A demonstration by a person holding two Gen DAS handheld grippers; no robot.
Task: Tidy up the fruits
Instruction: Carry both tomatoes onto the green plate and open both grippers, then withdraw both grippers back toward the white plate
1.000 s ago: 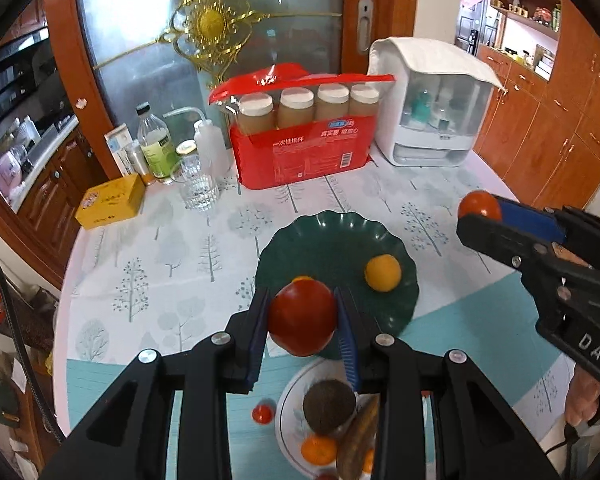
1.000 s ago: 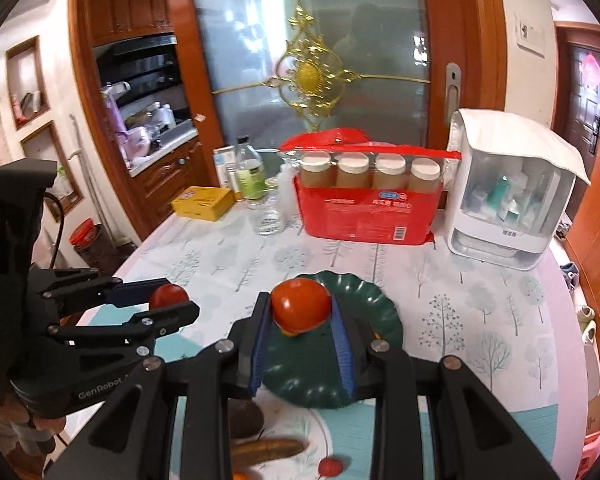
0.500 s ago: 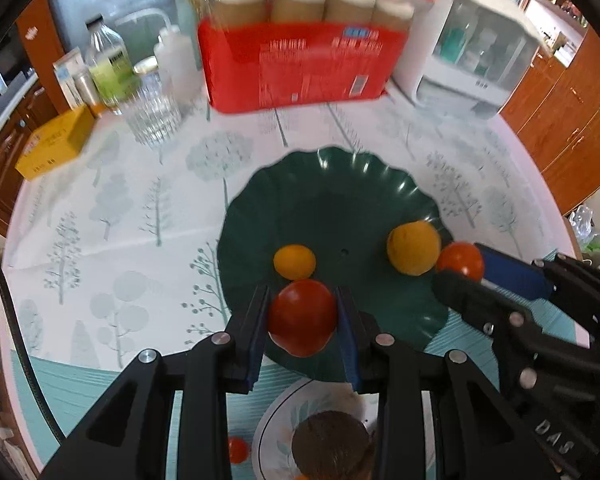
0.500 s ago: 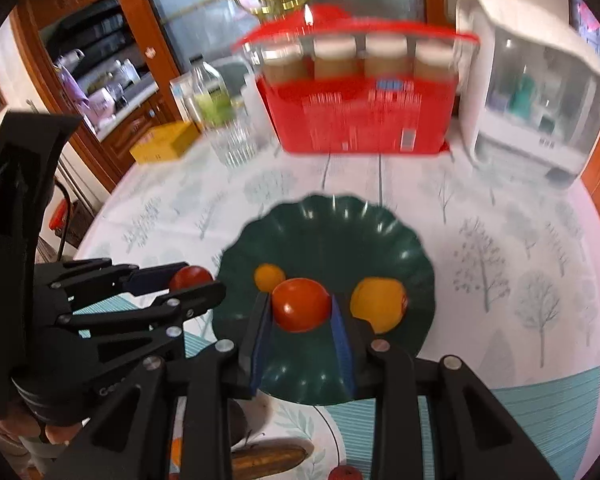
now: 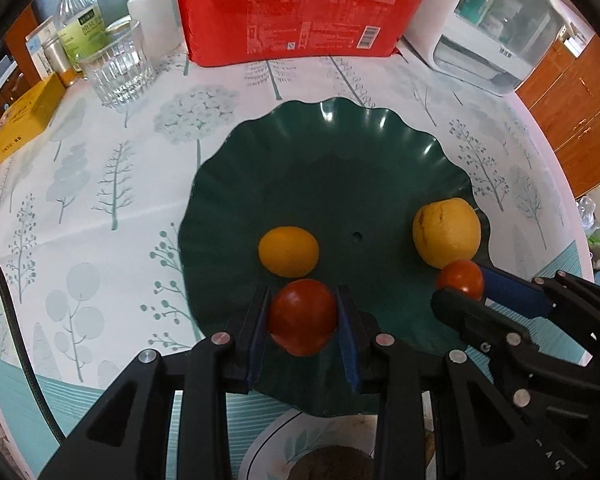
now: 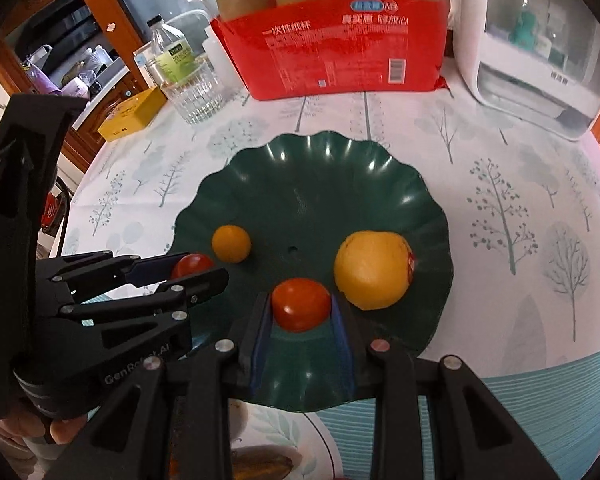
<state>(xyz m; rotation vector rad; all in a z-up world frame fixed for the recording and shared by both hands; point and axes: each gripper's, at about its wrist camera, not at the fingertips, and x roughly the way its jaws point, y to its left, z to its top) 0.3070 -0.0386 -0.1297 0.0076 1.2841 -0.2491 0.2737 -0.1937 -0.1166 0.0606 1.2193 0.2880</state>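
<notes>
Over the near rim of the green scalloped plate (image 5: pixel 340 184), each gripper holds one tomato. The left gripper (image 5: pixel 303 320) has its blue-padded fingers (image 5: pixel 257 332) pressed on the flanks of the larger tomato (image 5: pixel 302 322), which hangs just short of the small orange fruit (image 5: pixel 289 250) already lying in the plate. The right gripper (image 6: pixel 302 312) is likewise clamped on the second tomato (image 6: pixel 301 303), low over the plate and just beside the big yellow fruit (image 6: pixel 374 269).

A ripe tomato is probably light, smooth-skinned and soft: squeezed hard it bruises or splits, and held loosely the glossy skin may slip. The present hold looks sensible, pads across the widest part, on opposite sides, so the round body cannot squirt out.

Being round, each tomato is likely to roll once let go, so it wants to be set in the plate's hollow, clear of the raised rim and not on top of a neighbour. More fruit waits on the white plate (image 5: pixel 276 446) nearer the cameras on the desk (image 5: pixel 100 200).
</notes>
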